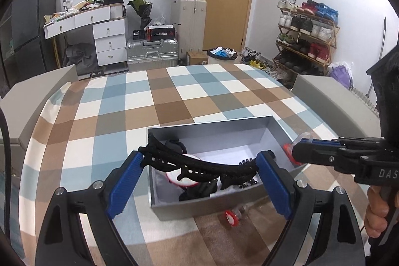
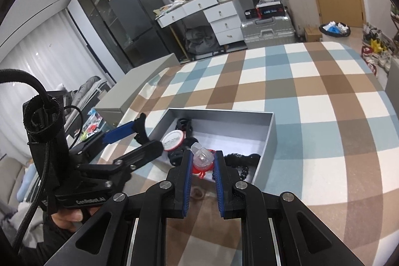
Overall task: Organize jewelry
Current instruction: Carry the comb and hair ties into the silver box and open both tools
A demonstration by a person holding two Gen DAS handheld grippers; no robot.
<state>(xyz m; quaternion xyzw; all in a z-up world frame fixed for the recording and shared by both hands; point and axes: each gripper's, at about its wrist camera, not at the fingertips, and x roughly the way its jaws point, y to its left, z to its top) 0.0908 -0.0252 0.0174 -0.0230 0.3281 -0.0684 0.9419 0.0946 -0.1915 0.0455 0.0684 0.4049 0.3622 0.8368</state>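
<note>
Above the grey box point(image 1: 271, 127) on the checked tabletop point(image 1: 174, 96), I am carrying a long black hair clip point(image 1: 199, 163) in my left tool point(image 1: 202, 166), its fingers spread wide and pressing on the clip's two ends. My right tool point(image 2: 202, 161) is pinching a small clear-and-red piece point(image 2: 203, 158), its fingers nearly together, just over the near edge of the box.

Inside the box a round red-rimmed case point(image 2: 173, 140) and several dark pieces are already lying, and a string of black beads point(image 2: 239, 158) is resting against the near right corner. Another small red-and-clear piece point(image 1: 233, 216) is lying on the cloth just outside the near wall.

I am judging the main risk to be the clip: held only by its tips, it could spring sideways out of my left tool and land on the cloth or knock the round case. The little piece in my right tool looks slippery and rounded, so a slight twist could pop it free. My two tools are also working close together over the same box, and a careless swing could make them collide.
</note>
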